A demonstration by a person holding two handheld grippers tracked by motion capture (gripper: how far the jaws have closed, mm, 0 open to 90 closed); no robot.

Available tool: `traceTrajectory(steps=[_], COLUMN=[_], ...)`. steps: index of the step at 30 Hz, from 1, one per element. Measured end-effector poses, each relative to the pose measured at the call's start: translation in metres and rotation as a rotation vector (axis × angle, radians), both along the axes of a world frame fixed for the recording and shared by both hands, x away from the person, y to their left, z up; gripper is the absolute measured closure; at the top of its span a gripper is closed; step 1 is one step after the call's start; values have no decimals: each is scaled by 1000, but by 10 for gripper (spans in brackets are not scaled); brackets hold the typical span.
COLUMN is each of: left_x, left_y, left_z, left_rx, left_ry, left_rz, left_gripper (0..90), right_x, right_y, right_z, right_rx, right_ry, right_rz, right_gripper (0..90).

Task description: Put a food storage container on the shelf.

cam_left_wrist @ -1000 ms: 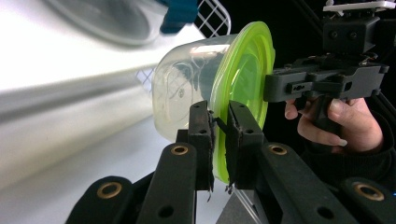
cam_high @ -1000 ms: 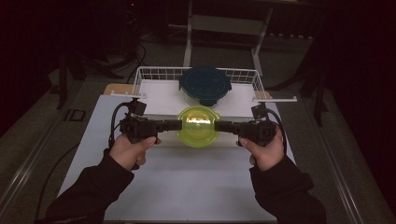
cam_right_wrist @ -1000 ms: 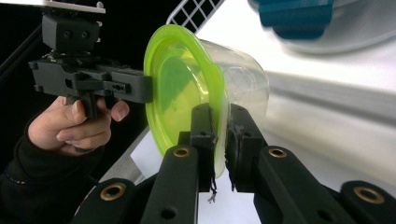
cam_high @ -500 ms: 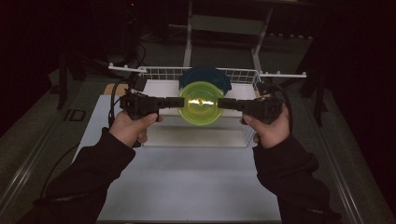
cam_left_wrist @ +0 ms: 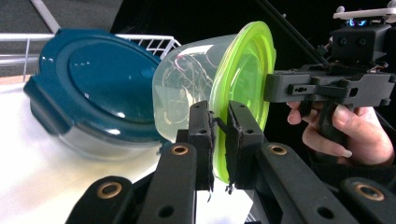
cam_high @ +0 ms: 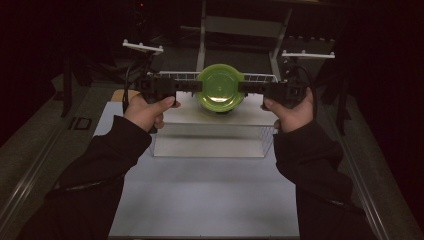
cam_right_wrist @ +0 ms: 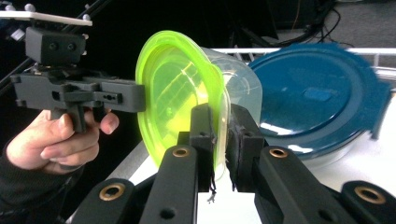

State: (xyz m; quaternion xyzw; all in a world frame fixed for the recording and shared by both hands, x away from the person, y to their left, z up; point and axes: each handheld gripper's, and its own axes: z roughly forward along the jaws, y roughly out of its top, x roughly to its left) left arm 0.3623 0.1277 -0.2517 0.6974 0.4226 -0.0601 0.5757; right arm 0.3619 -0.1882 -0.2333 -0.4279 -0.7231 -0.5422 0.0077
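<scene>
A clear tub with a bright green lid [cam_high: 220, 87] hangs in the air above the white wire basket [cam_high: 210, 141], its lid turned toward the person. My left gripper [cam_high: 197, 86] is shut on the lid's rim from the left, and my right gripper [cam_high: 242, 86] is shut on the rim from the right. In the left gripper view the jaws [cam_left_wrist: 219, 116] pinch the green rim [cam_left_wrist: 243, 70], with the right gripper [cam_left_wrist: 327, 84] across from it. In the right gripper view the jaws [cam_right_wrist: 222, 116] pinch the same lid [cam_right_wrist: 173, 88]. A blue-lidded tub [cam_left_wrist: 93, 79] [cam_right_wrist: 317, 98] sits behind.
The basket stands at the far end of a white mat [cam_high: 210, 200] on the table. A grey stand [cam_high: 240, 25] rises behind it, and a small tan thing [cam_high: 120, 95] lies left of the basket. Dark floor surrounds the table.
Both hands have risen and moved away from the person, carrying the green-lidded tub from just in front of the basket to above it. The lid now faces the camera more.
</scene>
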Motion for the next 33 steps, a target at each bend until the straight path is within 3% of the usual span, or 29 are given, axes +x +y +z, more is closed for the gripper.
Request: traceTrajectory(steps=[6, 13, 24, 33], left_x=[19, 34, 43, 49], left_y=[-5, -7, -8, -16], left_z=[0, -13, -17, -17], left_rx=[-17, -46, -57, -23], left_ry=[27, 84, 130, 100], left_rz=[12, 11, 43, 80], left_gripper=[809, 806, 800, 711], right_x=[16, 28, 41, 53], right_y=[-3, -5, -1, 0], right_z=[4, -2, -8, -8], right_rx=[-1, -15, -23, -22], right_ry=[6, 35, 64, 105], right_rz=[-42, -66, -94, -121], right_gripper=[814, 813, 807, 769])
